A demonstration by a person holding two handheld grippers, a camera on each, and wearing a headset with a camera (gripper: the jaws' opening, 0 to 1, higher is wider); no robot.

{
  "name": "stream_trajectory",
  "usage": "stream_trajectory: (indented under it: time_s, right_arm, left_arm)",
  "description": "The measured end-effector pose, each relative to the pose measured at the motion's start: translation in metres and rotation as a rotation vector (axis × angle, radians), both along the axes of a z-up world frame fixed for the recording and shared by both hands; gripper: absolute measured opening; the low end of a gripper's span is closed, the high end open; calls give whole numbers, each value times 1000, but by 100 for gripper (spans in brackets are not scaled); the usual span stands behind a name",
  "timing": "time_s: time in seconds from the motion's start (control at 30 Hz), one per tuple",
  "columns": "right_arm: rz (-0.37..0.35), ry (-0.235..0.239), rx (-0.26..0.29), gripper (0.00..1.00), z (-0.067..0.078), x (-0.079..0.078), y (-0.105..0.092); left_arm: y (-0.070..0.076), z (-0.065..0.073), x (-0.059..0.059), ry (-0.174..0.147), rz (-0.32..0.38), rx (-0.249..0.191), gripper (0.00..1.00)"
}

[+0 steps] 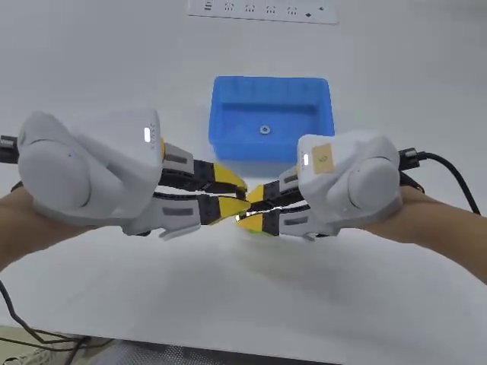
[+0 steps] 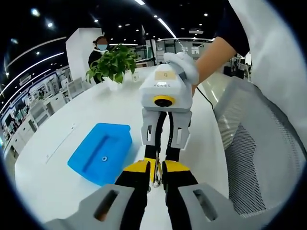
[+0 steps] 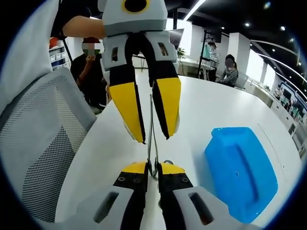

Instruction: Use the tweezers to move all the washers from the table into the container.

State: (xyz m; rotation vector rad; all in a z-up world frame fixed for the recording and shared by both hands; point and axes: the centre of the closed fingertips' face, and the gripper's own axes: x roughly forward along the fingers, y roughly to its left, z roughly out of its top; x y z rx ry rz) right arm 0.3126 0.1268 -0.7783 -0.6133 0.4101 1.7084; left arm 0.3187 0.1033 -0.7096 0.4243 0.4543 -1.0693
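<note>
Table: a white, smooth tabletop (image 1: 243, 281) is running under everything and carrying the task's things.
Chair: a grey mesh chair back (image 3: 43, 143) is standing at the table's edge, beside the person.
Container: a blue, rectangular plastic tray (image 1: 228, 141) is sitting on the table just beyond the 2 grippers, apart from both.
Left gripper: the white-bodied left gripper (image 2: 157, 168) with yellow-tipped black jaws is pointing at the right one, tip to tip above the table. Its jaws are standing on either side of the tweezers with little room. I cannot tell whether they are pressing on them.
Right gripper: the matching right gripper (image 3: 153, 168) is facing the left, its jaws clenched on 1 end of the tweezers.
Tweezers: thin, silver metal tweezers (image 3: 151, 129) are bridging the 2 grippers, held off the table.
Washer: 1 small, round metal washer (image 1: 264, 130) is lying on the floor of the container, near its middle.
</note>
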Motion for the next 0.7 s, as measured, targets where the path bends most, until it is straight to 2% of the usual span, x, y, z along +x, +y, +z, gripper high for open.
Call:
stream_trajectory:
  time_s: [0.07, 0.17, 0.23, 0.33, 0.4, 0.43, 0.47, 0.57, 0.63, 0.7]
  right_arm:
    - [-6, 8, 3, 9, 3, 0, -1]
    - [-19, 6, 10, 9, 9, 1, -3]
    - [-37, 13, 20, 9, 14, 3, -3]
    - [-48, 6, 33, 9, 24, 6, -4]
    - [-59, -1, 44, 9, 34, 11, -6]
    - [-68, -6, 51, 9, 38, 13, -7]
    - [-78, -14, 63, 9, 45, 18, -8]
    - [-107, -29, 83, 9, 61, 28, -11]
    - [-123, -46, 101, 9, 75, 35, -14]
    - [-154, -67, 129, 9, 92, 44, -16]
  left_arm:
    - [1, 2, -5, 24, -2, -16, 20]
    - [1, 9, -9, 27, 7, -34, 22]
    - [4, 13, -9, 5, 32, -38, 25]
    - [13, 19, -5, -9, 95, -70, 28]
    - [17, 20, -5, -3, 123, -92, 31]
    - [20, 18, -6, 14, 131, -101, 33]
    - [23, 15, -7, 14, 133, -93, 34]
    - [32, 11, -12, -11, 140, -69, 38]
    - [35, 16, -14, -18, 164, -109, 45]
    - [42, 17, -14, -27, 199, -119, 51]
